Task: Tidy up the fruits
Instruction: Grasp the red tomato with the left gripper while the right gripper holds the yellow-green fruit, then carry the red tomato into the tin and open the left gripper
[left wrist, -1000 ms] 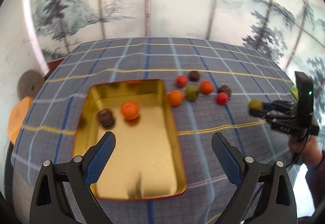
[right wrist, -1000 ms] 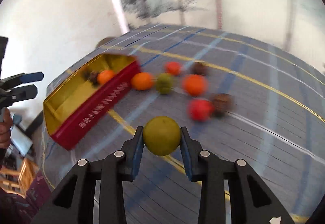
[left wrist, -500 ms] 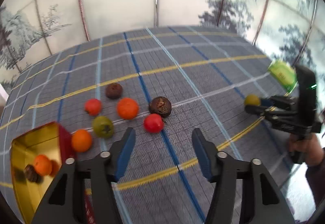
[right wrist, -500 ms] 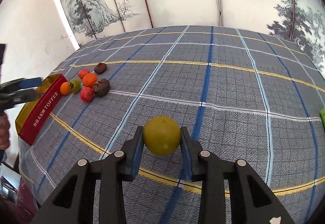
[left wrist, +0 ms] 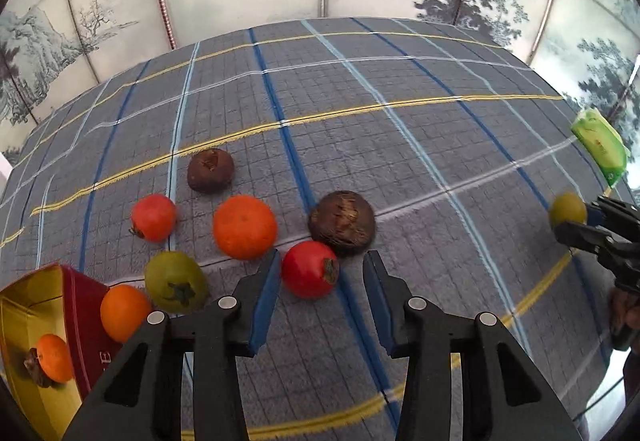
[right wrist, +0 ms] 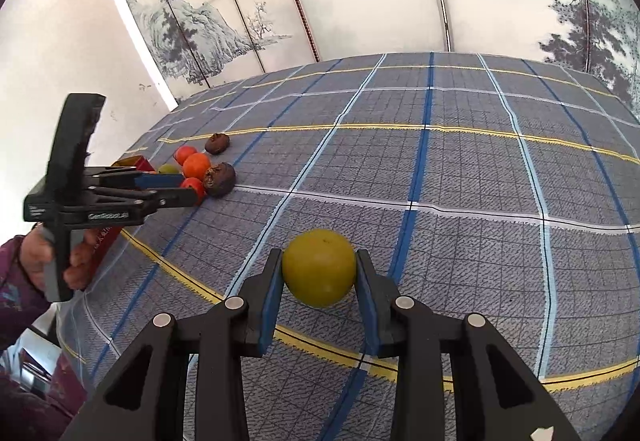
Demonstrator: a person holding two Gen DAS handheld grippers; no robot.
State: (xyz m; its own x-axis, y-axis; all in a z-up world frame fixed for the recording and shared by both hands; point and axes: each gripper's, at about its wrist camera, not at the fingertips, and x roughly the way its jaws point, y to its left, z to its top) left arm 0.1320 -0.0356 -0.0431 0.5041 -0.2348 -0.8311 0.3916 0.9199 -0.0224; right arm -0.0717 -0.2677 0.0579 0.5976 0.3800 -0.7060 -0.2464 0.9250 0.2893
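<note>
The right tool (right wrist: 319, 297) is clamped on a round yellow-green fruit (right wrist: 319, 272) above the plaid-clothed bench (right wrist: 460, 169). The left tool (left wrist: 319, 277) has just been closing around a shiny red fruit (left wrist: 310, 269) lying among the loose fruits, its pads not yet pressing. The gold-lined red tin (left wrist: 24, 321) is just beside them.

The left gripper (left wrist: 320, 273) has just been closing its fingers (left wrist: 266, 293) around the red fruit (left wrist: 310, 269), with a gap showing on the right side. Touching that fruit from behind is a brown fruit (left wrist: 342, 221); left of it lie an orange (left wrist: 245, 227) and a green fruit (left wrist: 176, 281). Far right of it, the right gripper (left wrist: 580, 223) clamps a yellow-green fruit (left wrist: 567, 208) above the worktop (left wrist: 400, 145).
</note>
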